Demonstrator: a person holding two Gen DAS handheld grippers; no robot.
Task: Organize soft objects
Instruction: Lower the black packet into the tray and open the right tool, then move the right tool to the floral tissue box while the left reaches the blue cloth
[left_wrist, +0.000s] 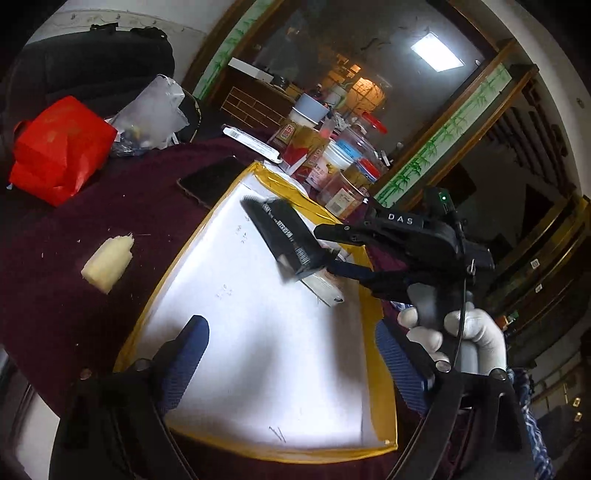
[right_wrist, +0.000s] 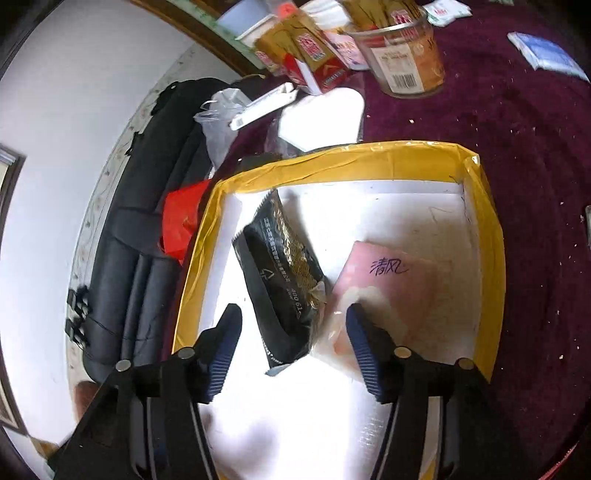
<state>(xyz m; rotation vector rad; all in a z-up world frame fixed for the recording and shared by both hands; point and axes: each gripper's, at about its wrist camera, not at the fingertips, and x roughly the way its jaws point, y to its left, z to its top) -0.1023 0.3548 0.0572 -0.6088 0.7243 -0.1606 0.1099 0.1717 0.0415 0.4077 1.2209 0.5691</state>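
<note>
**A:** Where are the soft things at this moment?

**B:** Both lie in the white tray with the yellow taped rim (right_wrist: 491, 236). In the right wrist view the black packet (right_wrist: 284, 291) sits at the centre of the frame, lying on the tray floor, and the pink tissue pack (right_wrist: 399, 291) is just to its right, their edges touching near the lower middle.

**A:** And the right gripper (right_wrist: 291, 347)?

**B:** Its jaws are released. The blue pads stand on either side of the black packet's lower end, not pressing on it; the right-hand pad is over the pink pack's near corner. In the left wrist view the same gripper shows at centre right, held by a white-gloved hand (left_wrist: 469, 328), with the black packet (left_wrist: 284, 236) at its tips.

**A:** The left gripper (left_wrist: 291, 354)?

**B:** Jaws spread wide, nothing between them, hovering above the bare tray floor (left_wrist: 258, 332) at the lower middle of that frame.

**A:** What else is on the bench?

**B:** A dark red cloth (left_wrist: 74, 295) covers it. At the left of the left wrist view lies a pale yellow foam piece (left_wrist: 107, 264), with a red bag (left_wrist: 59, 147) in the upper left and a dark phone (left_wrist: 210, 179) just beside the tray's far corner. Jars and boxes (left_wrist: 325, 158) crowd the upper middle.
</note>
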